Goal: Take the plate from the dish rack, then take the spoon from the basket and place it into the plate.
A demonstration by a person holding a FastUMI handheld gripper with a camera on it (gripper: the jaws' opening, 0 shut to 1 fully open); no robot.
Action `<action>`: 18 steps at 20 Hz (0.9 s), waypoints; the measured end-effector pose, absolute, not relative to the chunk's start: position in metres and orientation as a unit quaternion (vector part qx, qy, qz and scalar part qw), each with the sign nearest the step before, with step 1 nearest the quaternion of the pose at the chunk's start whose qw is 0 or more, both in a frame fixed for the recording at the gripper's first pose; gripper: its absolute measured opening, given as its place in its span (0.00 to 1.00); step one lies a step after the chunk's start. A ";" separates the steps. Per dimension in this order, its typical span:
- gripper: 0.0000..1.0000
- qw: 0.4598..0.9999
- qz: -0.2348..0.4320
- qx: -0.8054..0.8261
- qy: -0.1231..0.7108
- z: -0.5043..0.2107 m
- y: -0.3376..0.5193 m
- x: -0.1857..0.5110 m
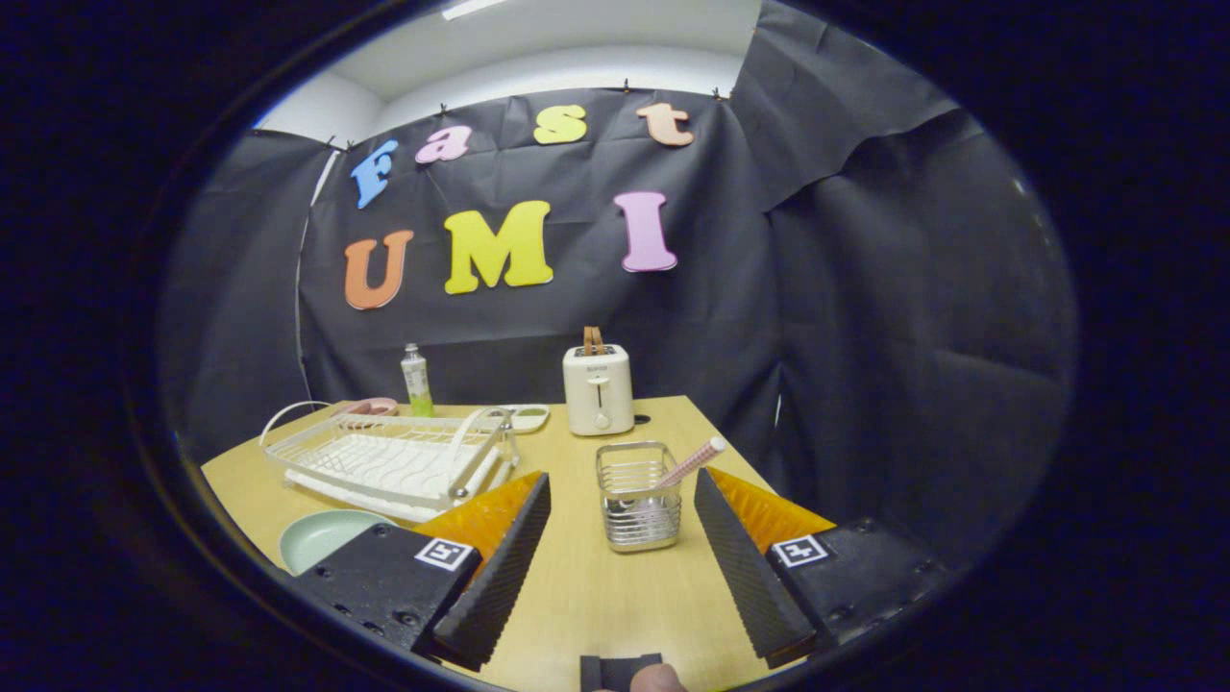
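Tongs (622,485) wide apart at bottom centre of the frame, gripping nothing, touching nothing, just bare table (586,596) between the fingers. Right ahead, sitting in the gap: wire basket (638,496), with the spoon (690,463) poking out, handle leaning up toward the right finger. Probably light and stiff, likely a bit slick on that thin round handle, so best grabbed partway down the exposed handle, above the basket rim, squeezing gently but fully. Bowl end hidden inside the basket, can't tell its shape. Over at lower left, beside the left finger: plate (322,538), already flat on the table, out of the dish rack (394,461) just behind it. Looks smooth and maybe breakable, so worth lowering the spoon in rather than dropping it.
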State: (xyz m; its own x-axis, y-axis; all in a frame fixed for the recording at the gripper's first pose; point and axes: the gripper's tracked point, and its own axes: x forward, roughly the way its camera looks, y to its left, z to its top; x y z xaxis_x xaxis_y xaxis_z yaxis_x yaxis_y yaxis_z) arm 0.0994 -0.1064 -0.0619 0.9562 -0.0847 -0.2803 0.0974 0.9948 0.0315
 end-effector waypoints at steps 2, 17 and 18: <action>0.97 0.989 -0.042 0.028 0.139 -0.070 -0.120 0.111; 0.38 0.981 0.016 0.103 0.161 -0.092 -0.137 0.185; 0.31 0.980 0.030 0.109 0.161 -0.089 -0.131 0.183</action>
State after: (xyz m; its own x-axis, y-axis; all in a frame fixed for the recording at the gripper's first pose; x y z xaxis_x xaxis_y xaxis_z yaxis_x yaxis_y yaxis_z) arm 0.1832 -0.1311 -0.0887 0.9462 0.0939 -0.3098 -0.0236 0.9745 0.2232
